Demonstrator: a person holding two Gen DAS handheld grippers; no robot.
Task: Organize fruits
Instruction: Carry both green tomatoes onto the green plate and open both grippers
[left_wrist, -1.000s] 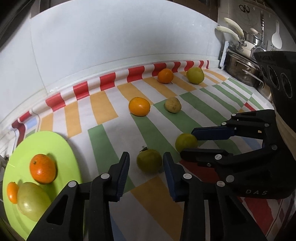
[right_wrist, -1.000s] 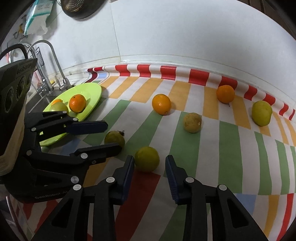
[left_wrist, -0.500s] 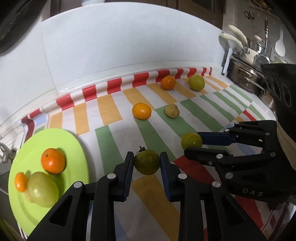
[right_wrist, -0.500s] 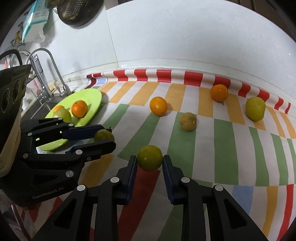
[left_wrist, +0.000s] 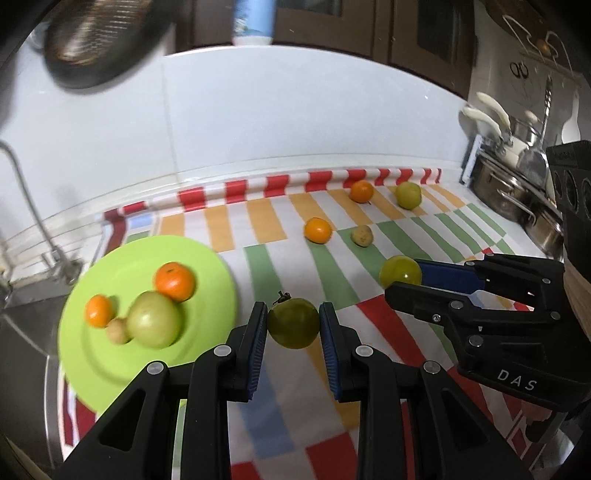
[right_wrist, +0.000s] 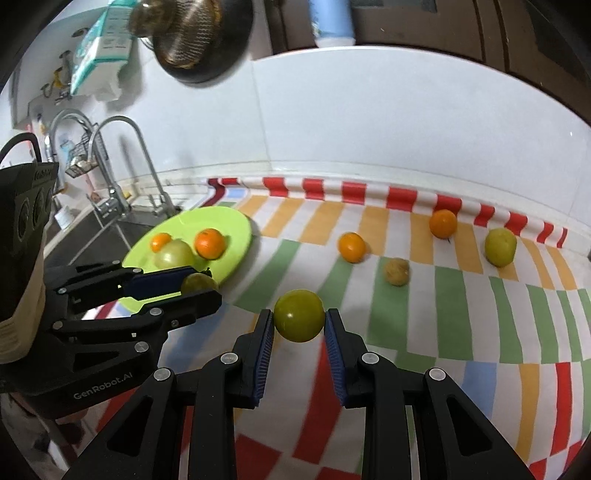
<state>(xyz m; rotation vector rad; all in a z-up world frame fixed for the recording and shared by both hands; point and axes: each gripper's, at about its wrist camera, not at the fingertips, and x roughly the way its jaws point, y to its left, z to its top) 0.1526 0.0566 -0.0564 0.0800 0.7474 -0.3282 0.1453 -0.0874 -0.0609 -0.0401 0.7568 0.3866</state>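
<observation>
My left gripper (left_wrist: 293, 325) is shut on a dark green stemmed fruit (left_wrist: 293, 323) and holds it above the striped cloth. My right gripper (right_wrist: 299, 323) is shut on a yellow-green fruit (right_wrist: 299, 320), also lifted; it shows in the left wrist view (left_wrist: 400, 272) too. The lime green plate (left_wrist: 207, 266) at the left holds two oranges, a large green fruit (left_wrist: 155, 325) and a small brownish fruit. On the cloth lie two oranges (right_wrist: 352, 246), a brownish fruit (right_wrist: 397, 271) and a yellow-green fruit (right_wrist: 500, 246).
A sink with taps (right_wrist: 122, 162) lies left of the plate. Steel pots (left_wrist: 517, 192) stand at the right end of the counter. A white tiled wall backs the counter. A strainer (right_wrist: 192, 40) hangs above.
Both grippers closed on their fruits and lifted them off the cloth. Both views rose and pulled back, so the plate and sink show more fully.
</observation>
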